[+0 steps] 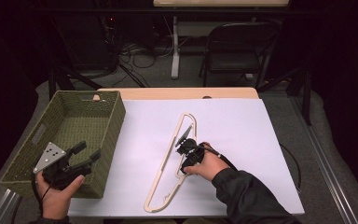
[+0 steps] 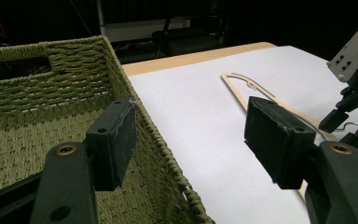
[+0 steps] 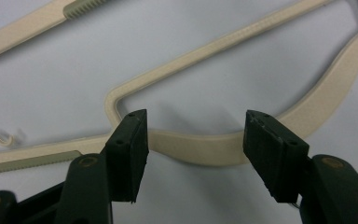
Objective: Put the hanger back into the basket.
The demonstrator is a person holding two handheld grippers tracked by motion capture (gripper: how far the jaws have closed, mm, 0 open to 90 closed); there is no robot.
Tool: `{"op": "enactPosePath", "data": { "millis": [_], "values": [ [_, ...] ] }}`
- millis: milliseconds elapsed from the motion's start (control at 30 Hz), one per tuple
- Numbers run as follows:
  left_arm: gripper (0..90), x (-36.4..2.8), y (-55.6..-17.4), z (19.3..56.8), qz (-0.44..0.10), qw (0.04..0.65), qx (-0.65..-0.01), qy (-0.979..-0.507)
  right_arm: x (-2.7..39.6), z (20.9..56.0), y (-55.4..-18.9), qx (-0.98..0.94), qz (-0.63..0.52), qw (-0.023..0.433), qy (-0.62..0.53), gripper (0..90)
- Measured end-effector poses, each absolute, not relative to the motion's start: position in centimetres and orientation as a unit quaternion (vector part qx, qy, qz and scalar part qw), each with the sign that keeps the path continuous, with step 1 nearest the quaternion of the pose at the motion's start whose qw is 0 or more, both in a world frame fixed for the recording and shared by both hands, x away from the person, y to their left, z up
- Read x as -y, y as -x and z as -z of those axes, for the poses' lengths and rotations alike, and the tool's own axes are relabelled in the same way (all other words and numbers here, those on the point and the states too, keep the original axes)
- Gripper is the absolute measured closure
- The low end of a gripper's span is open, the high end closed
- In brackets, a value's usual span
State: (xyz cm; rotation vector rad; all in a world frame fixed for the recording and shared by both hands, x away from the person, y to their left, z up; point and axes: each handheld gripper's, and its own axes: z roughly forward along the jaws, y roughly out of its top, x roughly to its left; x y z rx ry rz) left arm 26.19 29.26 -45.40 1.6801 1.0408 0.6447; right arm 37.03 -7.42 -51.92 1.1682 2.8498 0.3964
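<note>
A cream plastic clothes hanger [image 1: 162,164] lies flat on the white sheet [image 1: 233,130], running from the middle toward the near edge. My right gripper [image 1: 184,143] points down over its middle, held in a hand with a dark sleeve. In the right gripper view the jaws [image 3: 193,135] stand open just above the hanger's curved neck [image 3: 196,147], which runs across between them without the pads pressing on it. My left gripper [image 1: 88,150] is open with nothing in it, held over the near right corner of the green woven basket [image 1: 116,121]. The left gripper view [image 2: 191,135] looks across the basket wall [image 2: 37,88] to the hanger [image 2: 242,91] and the right gripper [image 2: 349,121].
The basket has nothing in it and takes up the table's left side. The sheet's right half is bare. A strip of wooden tabletop [image 1: 177,93] shows at the far edge. Behind the table stand a dark chair [image 1: 237,46] and loose cables on the floor.
</note>
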Motion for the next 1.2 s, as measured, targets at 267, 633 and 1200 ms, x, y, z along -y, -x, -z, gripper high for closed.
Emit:
{"op": "enactPosePath", "data": {
  "millis": [267,633,1200],
  "values": [
    [34.5,-29.2,-26.2,45.4,-0.267,0.506,-0.432,-0.697,6.4,51.8,-37.1,-0.919,-0.119,0.015,-0.376,40.3],
    [34.4,-29.3,-26.2,45.4,-0.265,0.507,-0.433,-0.696,5.1,52.6,-38.5,-0.904,-0.15,0.02,-0.4,36.9],
    [34.4,-29.2,-26.4,45.6,-0.265,0.507,-0.432,-0.697,4.8,52.9,-39.6,-0.904,-0.121,-0.002,-0.41,34.5]
  ]
}}
